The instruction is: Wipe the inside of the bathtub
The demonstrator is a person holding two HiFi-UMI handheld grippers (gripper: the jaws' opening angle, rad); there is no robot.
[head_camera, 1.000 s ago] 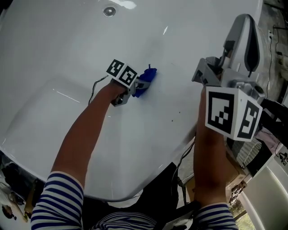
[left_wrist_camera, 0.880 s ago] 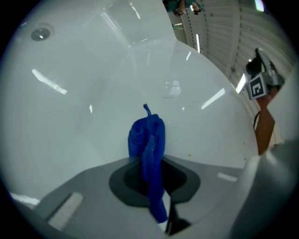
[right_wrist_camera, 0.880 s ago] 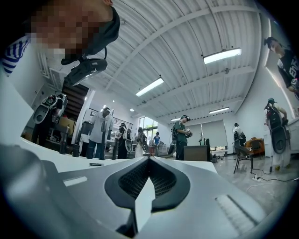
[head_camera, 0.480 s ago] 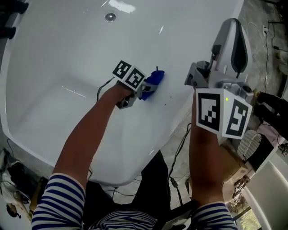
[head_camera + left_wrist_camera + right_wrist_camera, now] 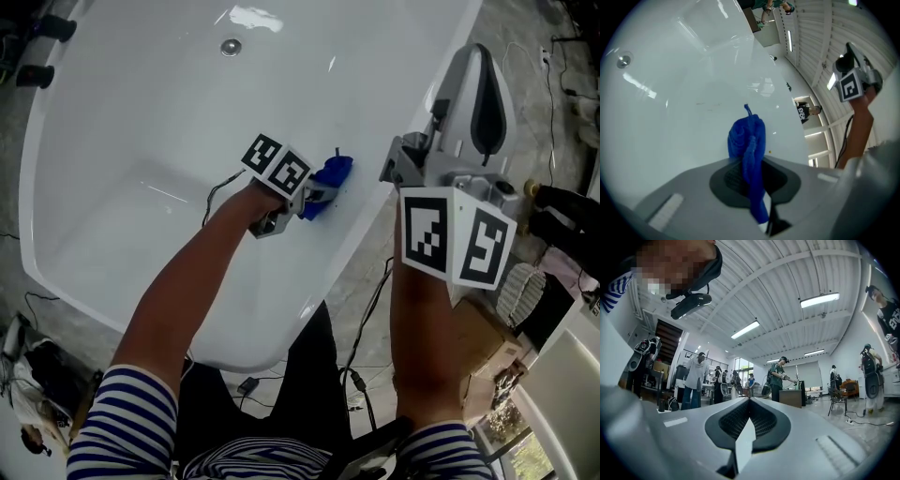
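1. Grey floor [image 5: 364, 267] in the head view, with a black cable [image 5: 372, 305] trailing over it.
2. Cardboard box [image 5: 486, 339] sitting off to the right.
3. The right gripper view looks into a big hall with long ceiling lights [image 5: 819, 299].
4. There's a person in a grey hoodie [image 5: 696, 376] at left and a person in a green shirt [image 5: 778, 376] mid-room, just beside a dark cabinet [image 5: 792, 398].
5. Chair [image 5: 834, 401] on the right, near a person with a backpack [image 5: 871, 376].

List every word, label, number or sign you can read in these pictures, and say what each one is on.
Nothing can be read as text.
Left black-and-white marker cube, right marker cube: square patterns only, no letters.
White print on a bystander's black shirt: too blurred to read.
Glossy white bathtub, crumpled blue cloth: no markings visible.
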